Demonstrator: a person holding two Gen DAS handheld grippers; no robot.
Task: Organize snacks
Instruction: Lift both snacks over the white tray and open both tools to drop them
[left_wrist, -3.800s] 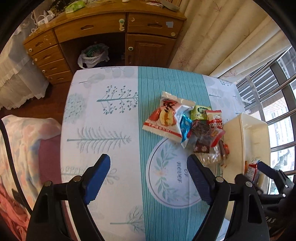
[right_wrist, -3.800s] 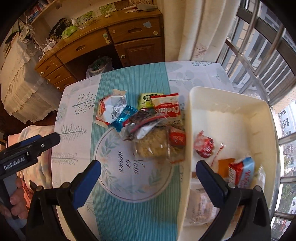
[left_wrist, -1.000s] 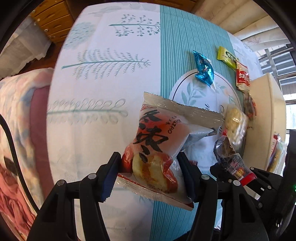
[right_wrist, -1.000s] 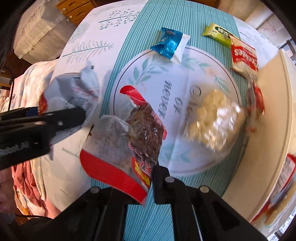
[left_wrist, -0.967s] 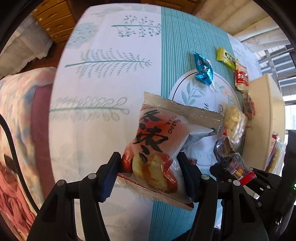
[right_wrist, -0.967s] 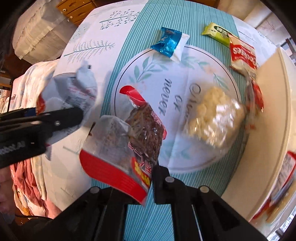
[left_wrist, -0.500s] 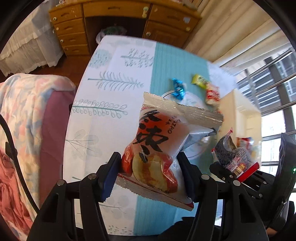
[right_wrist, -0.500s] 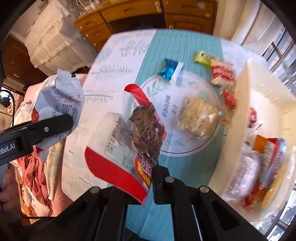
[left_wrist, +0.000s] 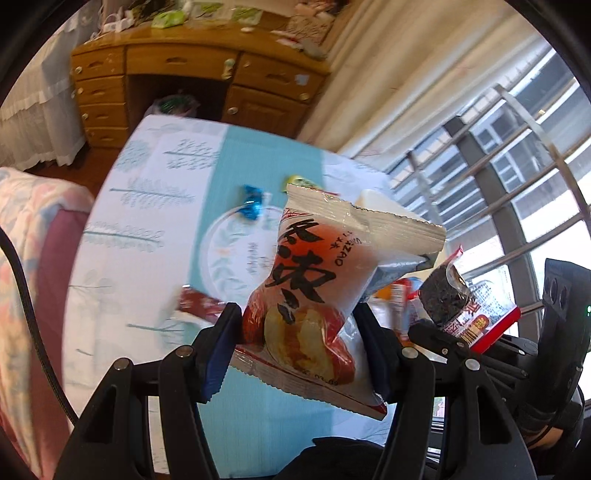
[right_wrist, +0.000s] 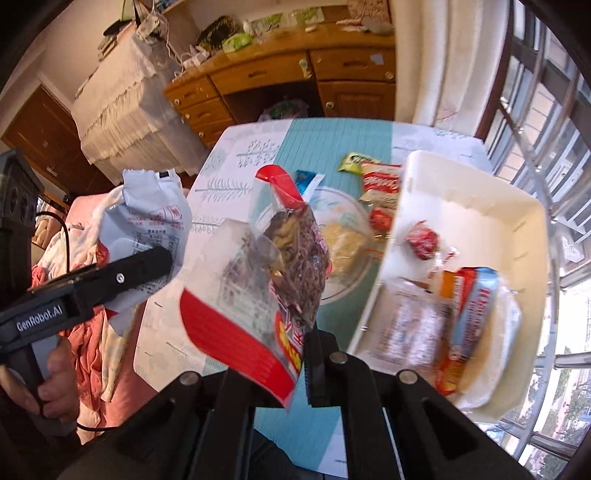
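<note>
Left gripper (left_wrist: 301, 350) clamped partway closed on a red-and-white pastry packet (left_wrist: 314, 295), blue pads pressing both sides of its lower half, packet upright and raised clear of the table (left_wrist: 147, 221). Right gripper (right_wrist: 291, 369) pinched fully together on the lower edge of a clear, red-trimmed bag of dark snacks (right_wrist: 273, 273), bag standing up from the fingers, also off the table. Seen from the right wrist, left gripper (right_wrist: 140, 266) out to the left with the packet's white printed back showing. On the tablecloth below: a blue wrapper (left_wrist: 251, 205), a green packet (right_wrist: 354, 162), a red cookie packet (right_wrist: 380, 181), a clear bag of pale pieces (right_wrist: 347, 240). Just right of these, a cream bin (right_wrist: 461, 177) holding several packets, among them a red one (right_wrist: 423, 238) and a blue-and-red one (right_wrist: 476, 306). Beyond the table, a wooden desk (left_wrist: 177, 70).
</note>
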